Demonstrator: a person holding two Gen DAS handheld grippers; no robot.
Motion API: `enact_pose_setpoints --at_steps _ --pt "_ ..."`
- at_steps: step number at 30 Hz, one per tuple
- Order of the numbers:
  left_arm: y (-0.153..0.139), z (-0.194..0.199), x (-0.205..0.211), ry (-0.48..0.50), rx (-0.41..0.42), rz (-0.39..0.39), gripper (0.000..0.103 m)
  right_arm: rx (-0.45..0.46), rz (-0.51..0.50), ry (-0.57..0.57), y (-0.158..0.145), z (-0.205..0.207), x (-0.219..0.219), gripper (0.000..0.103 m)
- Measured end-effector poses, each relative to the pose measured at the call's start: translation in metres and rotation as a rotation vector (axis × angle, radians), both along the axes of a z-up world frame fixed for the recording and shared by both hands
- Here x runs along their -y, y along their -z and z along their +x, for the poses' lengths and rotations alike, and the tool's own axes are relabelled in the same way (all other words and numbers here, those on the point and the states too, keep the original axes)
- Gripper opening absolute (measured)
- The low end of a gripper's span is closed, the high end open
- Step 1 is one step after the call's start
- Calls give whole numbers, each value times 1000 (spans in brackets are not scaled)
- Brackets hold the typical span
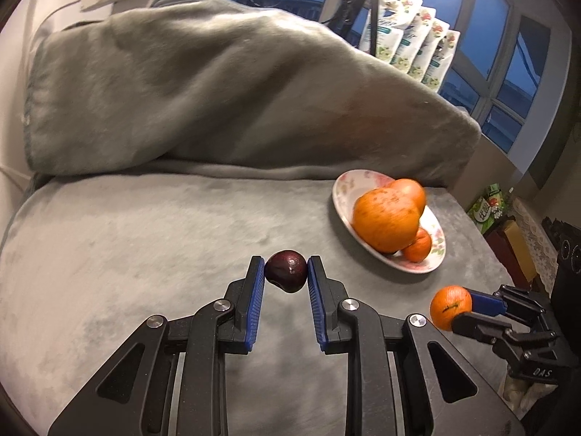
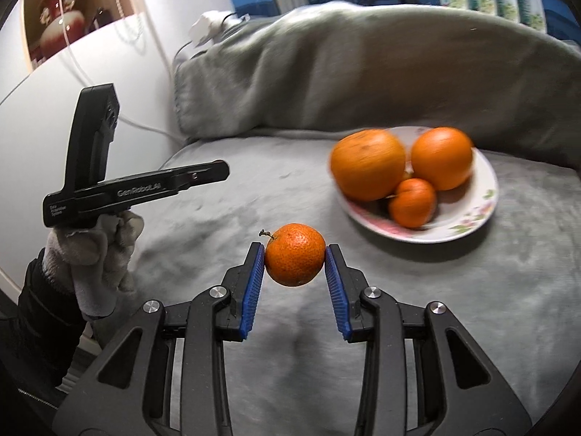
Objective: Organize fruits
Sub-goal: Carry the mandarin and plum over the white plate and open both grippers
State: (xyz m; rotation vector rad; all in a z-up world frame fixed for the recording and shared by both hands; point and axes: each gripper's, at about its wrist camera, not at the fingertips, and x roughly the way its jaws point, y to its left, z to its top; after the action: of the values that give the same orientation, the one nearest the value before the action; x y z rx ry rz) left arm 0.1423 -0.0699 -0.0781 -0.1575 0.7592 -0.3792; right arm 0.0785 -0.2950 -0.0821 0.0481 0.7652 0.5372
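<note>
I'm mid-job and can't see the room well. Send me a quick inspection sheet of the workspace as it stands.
Surface: grey plush cover, soft, with a bunched grey blanket behind.
Job's things: floral plate holding two big oranges and one small tangerine; dark plum and a stemmed tangerine are both held off the surface.
Clutter: nothing seen on the cover.
Grippers: left gripper shut on the plum; right gripper shut on the stemmed tangerine.
Cables: white cord and white charger by the wall.
Surroundings: dark windows, floral pouches, a gloved hand.
</note>
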Motion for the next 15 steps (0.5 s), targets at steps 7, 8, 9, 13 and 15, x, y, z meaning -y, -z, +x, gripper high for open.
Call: enact_pose_setpoints --at_steps 7,8,9,13,15 --pt "-12 8 28 40 32 2 22 24 9 73 -6 4 31 36" --pt "-14 9 31 46 35 3 22 28 9 84 -7 5 35 36" --pt "-16 12 36 55 40 3 22 30 9 93 -7 5 39 36" --pt "-20 18 49 76 47 2 22 36 12 126 -9 7 54 36" --pt "-21 22 56 88 49 4 22 39 11 143 -9 8 60 36"
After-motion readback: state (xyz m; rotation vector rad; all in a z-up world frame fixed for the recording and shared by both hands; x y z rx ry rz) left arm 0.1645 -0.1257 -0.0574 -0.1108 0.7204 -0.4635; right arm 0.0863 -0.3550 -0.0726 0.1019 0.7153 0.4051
